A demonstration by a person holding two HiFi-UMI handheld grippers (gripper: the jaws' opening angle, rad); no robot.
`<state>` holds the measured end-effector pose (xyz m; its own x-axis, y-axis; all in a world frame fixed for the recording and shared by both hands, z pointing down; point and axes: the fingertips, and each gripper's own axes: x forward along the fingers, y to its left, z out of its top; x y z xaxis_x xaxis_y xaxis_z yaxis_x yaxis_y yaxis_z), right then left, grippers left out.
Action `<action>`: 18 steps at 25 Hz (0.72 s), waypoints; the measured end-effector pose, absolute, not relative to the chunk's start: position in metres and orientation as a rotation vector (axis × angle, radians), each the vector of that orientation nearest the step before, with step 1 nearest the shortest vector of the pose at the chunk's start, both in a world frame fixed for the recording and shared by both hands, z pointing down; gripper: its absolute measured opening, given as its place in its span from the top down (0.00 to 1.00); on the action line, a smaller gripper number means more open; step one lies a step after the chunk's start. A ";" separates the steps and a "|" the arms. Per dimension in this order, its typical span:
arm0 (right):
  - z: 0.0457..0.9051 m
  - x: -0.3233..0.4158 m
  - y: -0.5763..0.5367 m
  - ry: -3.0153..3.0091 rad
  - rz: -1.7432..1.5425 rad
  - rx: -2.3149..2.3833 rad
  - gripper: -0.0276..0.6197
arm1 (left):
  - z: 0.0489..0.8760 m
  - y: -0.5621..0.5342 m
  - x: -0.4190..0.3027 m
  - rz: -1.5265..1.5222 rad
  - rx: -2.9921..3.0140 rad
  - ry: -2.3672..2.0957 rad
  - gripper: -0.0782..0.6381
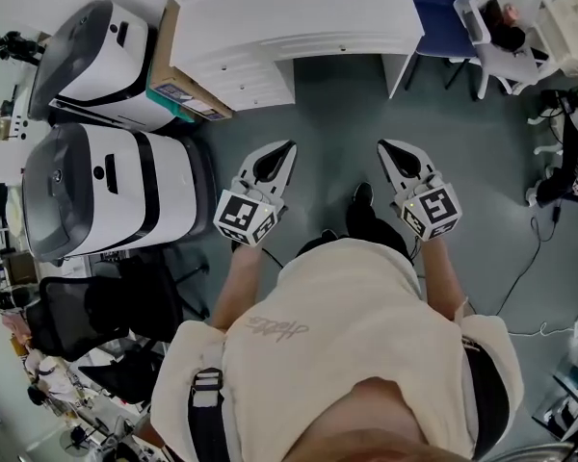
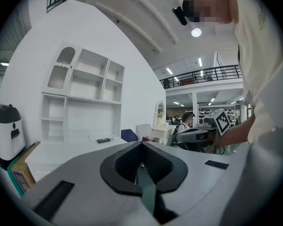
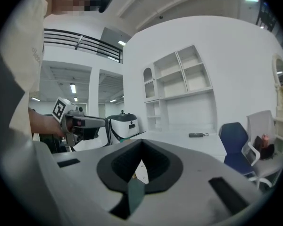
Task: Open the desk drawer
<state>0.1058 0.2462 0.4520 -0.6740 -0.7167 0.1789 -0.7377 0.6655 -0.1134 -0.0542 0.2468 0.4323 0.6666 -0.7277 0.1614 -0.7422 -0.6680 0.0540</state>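
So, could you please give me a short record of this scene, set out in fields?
desk: white, ahead of the person
drawers: shut, nothing touching them
left gripper: jaws together, empty, short of the desk
right gripper: jaws together, empty, short of the desk
chair: blue, at the desk's right end
box: cardboard, against the desk's left side
machines: two, white, on the floor at the left

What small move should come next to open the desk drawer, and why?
Probably carry the left gripper forward toward the drawer fronts of the white desk. Both it and the right gripper are shut, empty, and well short of the desk.
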 end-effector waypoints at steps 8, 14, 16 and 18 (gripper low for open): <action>0.457 0.133 0.147 -2.804 0.247 1.159 0.96 | 0.413 0.150 -0.021 0.134 2.719 -1.273 0.89; 0.480 0.153 0.098 -2.801 0.292 1.088 0.96 | 0.421 0.105 -0.002 0.079 2.658 -1.317 0.89; 0.486 0.153 0.086 -2.804 0.305 1.055 0.96 | 0.427 0.095 -0.002 0.091 2.641 -1.343 0.89; 0.490 0.151 0.078 -2.809 0.324 1.028 0.96 | 0.433 0.087 -0.001 0.110 2.626 -1.361 0.89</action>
